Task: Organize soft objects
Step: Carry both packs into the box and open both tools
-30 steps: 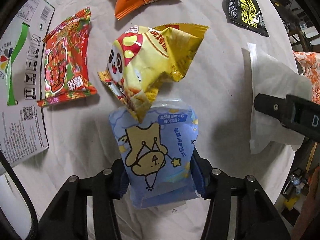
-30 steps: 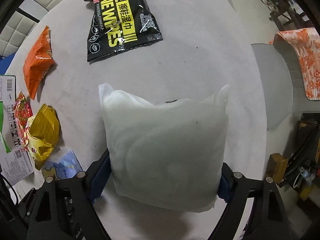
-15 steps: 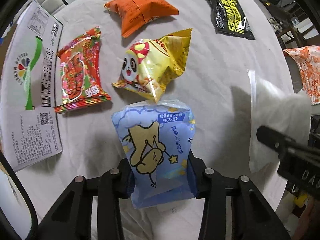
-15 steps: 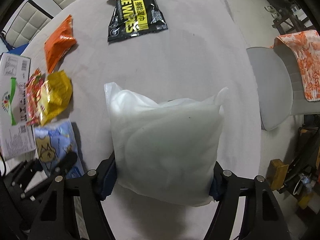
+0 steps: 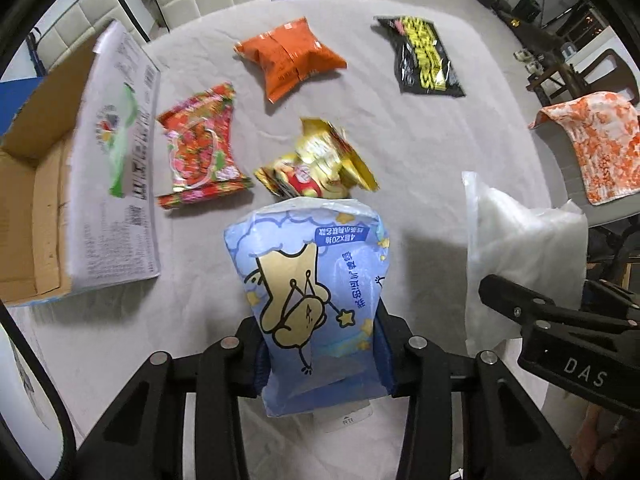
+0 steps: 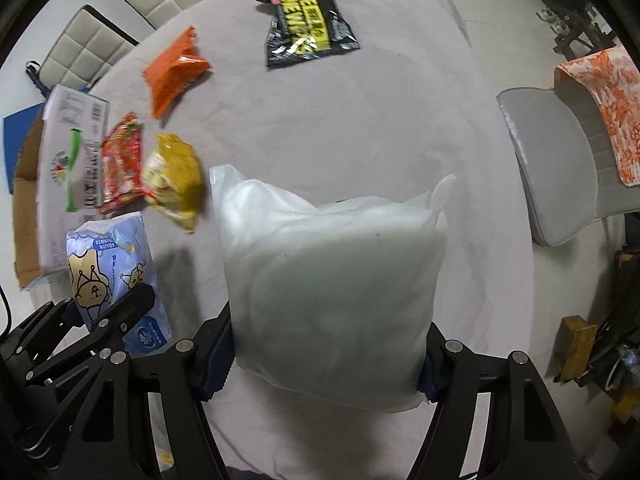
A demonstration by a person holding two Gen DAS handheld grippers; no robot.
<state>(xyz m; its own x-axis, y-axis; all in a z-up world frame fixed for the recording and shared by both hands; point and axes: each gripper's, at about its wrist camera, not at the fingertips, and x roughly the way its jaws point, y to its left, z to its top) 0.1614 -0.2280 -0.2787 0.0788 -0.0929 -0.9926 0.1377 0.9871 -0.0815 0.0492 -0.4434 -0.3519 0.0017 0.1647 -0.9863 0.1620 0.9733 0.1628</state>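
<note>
Soft packs are held in both tools above the desk [image 5: 440, 168], which is covered with a light grey cloth. Nearest in the left wrist view, the left tool [image 5: 320, 354] is closed on a blue tissue pack [image 5: 312, 300] with a yellow cartoon figure; its two fingers press the lower sides of the pack. In the right wrist view, the right tool [image 6: 326, 364] grips a big white pillow-like bag [image 6: 332, 288] in the same manner, by its lower sides, and the bag hides most of the space between the fingers. The two held packs are side by side but apart, the blue one on the left of the white one. Just beyond the blue pack lies a crumpled yellow snack bag [image 5: 320, 164], and a red snack bag [image 5: 200, 152] lies beside it on the left. Left of the red bag, an open cardboard box [image 5: 48, 200] stands on the desk with its white printed flap lying toward the bags. Farther away lies an orange snack bag [image 5: 290, 58], and to its right a black pack of wipes [image 5: 424, 56] with yellow letters. At the right, off the desk, a chair [image 6: 556, 160] carries an orange and white cloth [image 6: 612, 112].
</note>
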